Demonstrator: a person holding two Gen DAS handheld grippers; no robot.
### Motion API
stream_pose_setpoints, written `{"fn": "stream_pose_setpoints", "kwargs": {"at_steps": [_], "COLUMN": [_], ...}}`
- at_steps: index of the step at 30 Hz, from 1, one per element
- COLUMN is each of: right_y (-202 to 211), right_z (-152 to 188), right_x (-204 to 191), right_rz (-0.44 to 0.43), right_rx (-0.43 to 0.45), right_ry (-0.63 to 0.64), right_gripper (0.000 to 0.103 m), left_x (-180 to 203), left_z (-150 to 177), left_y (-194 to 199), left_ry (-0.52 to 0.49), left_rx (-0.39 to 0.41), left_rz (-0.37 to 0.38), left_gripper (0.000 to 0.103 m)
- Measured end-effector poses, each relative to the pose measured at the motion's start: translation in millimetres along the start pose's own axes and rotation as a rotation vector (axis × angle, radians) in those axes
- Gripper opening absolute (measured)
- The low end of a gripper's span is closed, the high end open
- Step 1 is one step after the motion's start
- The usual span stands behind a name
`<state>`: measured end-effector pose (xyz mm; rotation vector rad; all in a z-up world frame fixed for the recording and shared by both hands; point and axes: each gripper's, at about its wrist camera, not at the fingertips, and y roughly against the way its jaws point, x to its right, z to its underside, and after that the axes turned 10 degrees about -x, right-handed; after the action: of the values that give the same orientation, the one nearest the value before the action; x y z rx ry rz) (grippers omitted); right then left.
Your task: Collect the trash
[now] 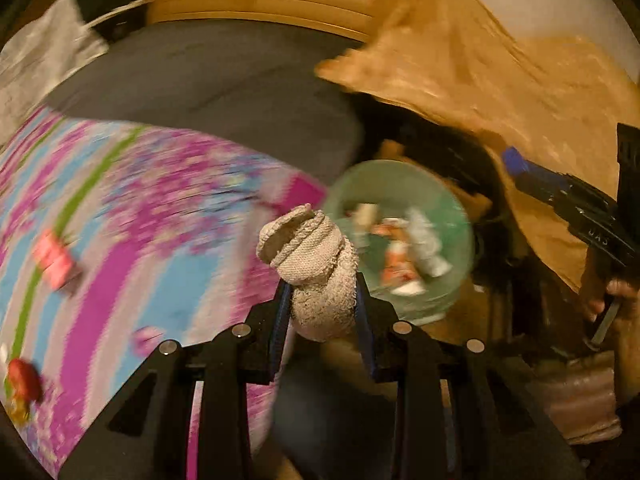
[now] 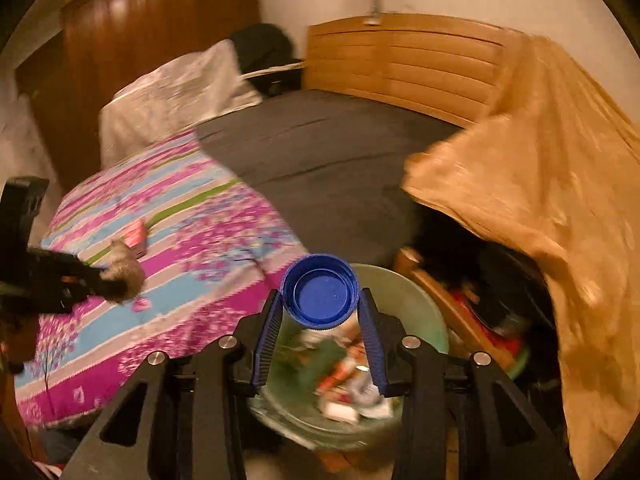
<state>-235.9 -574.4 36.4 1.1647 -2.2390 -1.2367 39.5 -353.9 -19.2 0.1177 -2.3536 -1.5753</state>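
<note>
The left gripper (image 1: 322, 300) clenches a balled beige sock (image 1: 310, 268). The right gripper (image 2: 320, 316) grasps a blue bottle cap (image 2: 320, 291) above the green bin (image 2: 416, 300).

Both wrist views angled down, close over green bin (image 1: 400, 184) (image 2: 420, 292), sharing bed (image 1: 224, 92) (image 2: 320, 152)

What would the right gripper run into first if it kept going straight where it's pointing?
Probably the green bin of trash just below the right gripper, which holds a blue cap; depth is unclear.
</note>
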Motion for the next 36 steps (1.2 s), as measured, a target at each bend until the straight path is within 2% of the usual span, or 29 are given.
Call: {"fn": "stream_pose_setpoints", "kwargs": {"at_steps": [5,9,13,14,15,16,18,21,27,28,30,31,33,35,36], "right_y": [-8,-27,-51,-62,-69,-76,-85,-88,-71,-66,-55,-48,-36,-22,-15], "right_z": [17,21,23,22,21,24,26,29,38,41,49,54,62,72,77], "right_x": [40,54,60,55,55,56,57,58,58,59,61,62,64,64,63], "right_rz": [0.033,0.053,0.034,0.025,0.013,0.001,0.026,0.017,0.041,0.044,0.057,0.060,0.057,0.072,0.085], "right_rx": [-0.015,-0.034,-0.063,-0.072,-0.078,-0.081,-0.093,-0.081,-0.040,-0.033,-0.020,-0.010,0.017,0.058,0.081], "right_ry": [-0.039,-0.032,-0.025,-0.010,0.007,0.029,0.041,0.046,0.026,0.016,-0.015,-0.038,-0.068,-0.090,-0.098], "right_gripper": [0.040,0.040,0.040,0.040,0.041,0.042,0.045,0.045,0.045,0.045,0.048,0.055,0.060,0.071,0.073], "left_x": [62,86,95,96,97,97,100,103,106,108,112,115,120,125,130], "left_z": [-36,-50,-61,-64,-65,-66,-66,-65,-58,-55,-50,-47,-40,-32,-27], "left_y": [-46,-68,-85,-87,-91,-94,-99,-102,-97,-95,-90,-86,-80,-74,-72], "left_ry": [-0.054,-0.067,-0.051,-0.047,-0.037,-0.036,-0.044,-0.052,-0.046,-0.052,-0.060,-0.062,-0.065,-0.072,-0.081], "left_rx": [-0.023,-0.040,-0.033,-0.028,-0.032,-0.040,-0.051,-0.049,-0.025,-0.017,0.012,0.029,0.070,0.112,0.136], "left_rz": [0.007,-0.020,-0.027,-0.030,-0.034,-0.028,-0.029,-0.071,-0.112,-0.124,-0.143,-0.144,-0.142,-0.149,-0.156], "left_gripper": [0.029,0.029,0.033,0.037,0.046,0.048,0.048,0.048,0.049,0.052,0.065,0.067,0.075,0.082,0.085]}}
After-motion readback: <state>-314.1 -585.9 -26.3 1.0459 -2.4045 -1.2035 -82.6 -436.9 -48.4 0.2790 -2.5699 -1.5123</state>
